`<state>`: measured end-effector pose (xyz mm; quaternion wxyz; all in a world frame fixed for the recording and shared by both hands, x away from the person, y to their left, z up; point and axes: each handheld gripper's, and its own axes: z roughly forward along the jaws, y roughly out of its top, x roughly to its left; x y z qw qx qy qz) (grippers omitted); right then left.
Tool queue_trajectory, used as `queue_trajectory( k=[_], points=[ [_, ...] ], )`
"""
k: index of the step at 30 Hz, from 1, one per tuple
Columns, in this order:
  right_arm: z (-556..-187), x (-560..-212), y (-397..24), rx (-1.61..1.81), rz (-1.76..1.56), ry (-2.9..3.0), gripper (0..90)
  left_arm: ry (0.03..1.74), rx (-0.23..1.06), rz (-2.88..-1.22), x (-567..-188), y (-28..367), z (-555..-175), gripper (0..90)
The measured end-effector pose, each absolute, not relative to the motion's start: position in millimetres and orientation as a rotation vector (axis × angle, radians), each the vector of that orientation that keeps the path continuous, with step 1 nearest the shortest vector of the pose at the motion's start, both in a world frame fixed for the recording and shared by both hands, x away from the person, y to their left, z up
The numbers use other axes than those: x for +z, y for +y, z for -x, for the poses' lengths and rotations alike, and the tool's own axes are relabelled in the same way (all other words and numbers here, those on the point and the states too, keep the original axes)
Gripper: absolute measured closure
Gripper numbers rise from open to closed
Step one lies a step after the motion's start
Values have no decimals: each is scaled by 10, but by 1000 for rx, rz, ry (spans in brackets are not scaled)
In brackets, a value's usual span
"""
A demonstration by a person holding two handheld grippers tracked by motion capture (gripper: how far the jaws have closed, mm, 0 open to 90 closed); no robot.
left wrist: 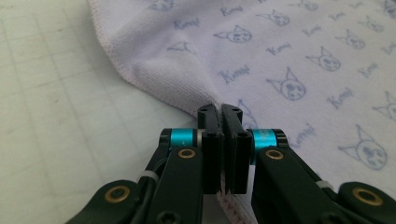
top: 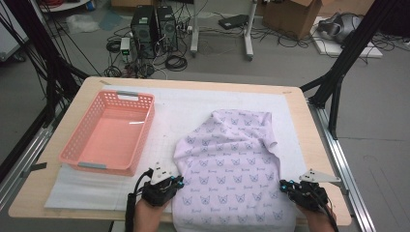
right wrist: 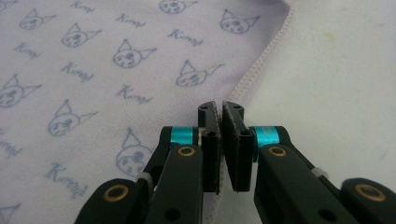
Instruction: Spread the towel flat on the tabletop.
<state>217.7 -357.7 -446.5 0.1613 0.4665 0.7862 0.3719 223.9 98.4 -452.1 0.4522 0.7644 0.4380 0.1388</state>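
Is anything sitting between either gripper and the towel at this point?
Nothing visible does. The left gripper is shut on the towel at its left edge, the right gripper on its right edge. The pink basket stands apart on the left.

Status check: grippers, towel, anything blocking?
Left gripper shut on towel edge. Right gripper shut on opposite edge. Towel rumpled on mat. Basket sits clear, left.

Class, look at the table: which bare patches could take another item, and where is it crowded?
Free: the mat between basket and towel, the strip behind the towel, and the basket's inside. Crowded: the near edge, where both tongs, left and right, pinch the towel's side hems.
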Motion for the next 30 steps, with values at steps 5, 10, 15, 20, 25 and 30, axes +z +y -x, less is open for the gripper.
queue_trajectory(
  k=[5,10,15,20,25,30],
  points=[
    [-2171,-4466,-3548,1094,-1321,2276,856,1094,343,-1873,-4469,1123,-2152,866],
    [-2077,-4442,-3505,1064,-1284,2303,863,1099,315,-1868,-4503,1161,-2129,861],
    [-1872,-4407,-3608,1000,-1276,2325,874,1053,288,-1898,-4481,1079,-2088,862],
    [-1747,-4409,-3675,1051,-1290,2338,844,1042,259,-1900,-4487,1095,-1995,861],
    [-1797,-4351,-3672,1141,-1336,2206,619,1092,296,-1791,-4473,1153,-2081,494],
    [-1920,-4373,-3613,1094,-1348,2140,596,1117,280,-1825,-4538,1067,-2276,437]
  ],
)
